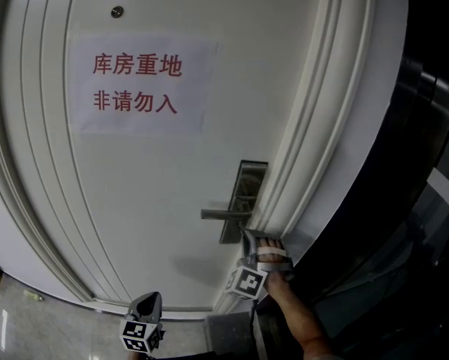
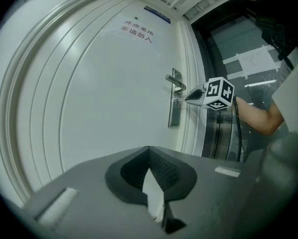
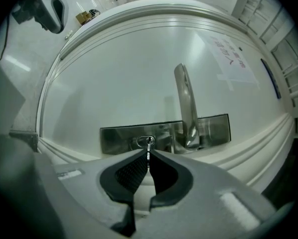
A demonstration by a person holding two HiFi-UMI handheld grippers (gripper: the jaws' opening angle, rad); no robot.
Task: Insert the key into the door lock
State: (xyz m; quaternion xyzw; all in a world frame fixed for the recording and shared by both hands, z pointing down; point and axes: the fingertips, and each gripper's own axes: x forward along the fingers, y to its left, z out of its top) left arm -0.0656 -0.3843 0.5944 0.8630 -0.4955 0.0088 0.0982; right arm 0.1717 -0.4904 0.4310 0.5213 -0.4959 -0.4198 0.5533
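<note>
A white door (image 1: 149,201) carries a steel lock plate (image 1: 248,177) with a lever handle (image 1: 223,214). My right gripper (image 1: 246,234) is at the plate's lower end, below the handle. In the right gripper view that gripper (image 3: 148,152) is shut on a thin metal key (image 3: 148,144). The key's tip is at the oval keyhole (image 3: 140,142), left of the handle (image 3: 188,108); how deep it sits I cannot tell. My left gripper (image 1: 151,300) hangs low and well back from the door, its tips (image 2: 149,149) together with nothing in them. From there I see the right gripper (image 2: 186,97) against the plate (image 2: 175,111).
A paper sign (image 1: 138,85) with red characters hangs on the upper door. Raised mouldings (image 1: 314,126) frame the door's right edge, close beside the lock. Dark glass panels (image 1: 412,201) stand further right. A person's forearm (image 1: 299,321) reaches up from below. Pale floor tiles (image 1: 14,313) show at lower left.
</note>
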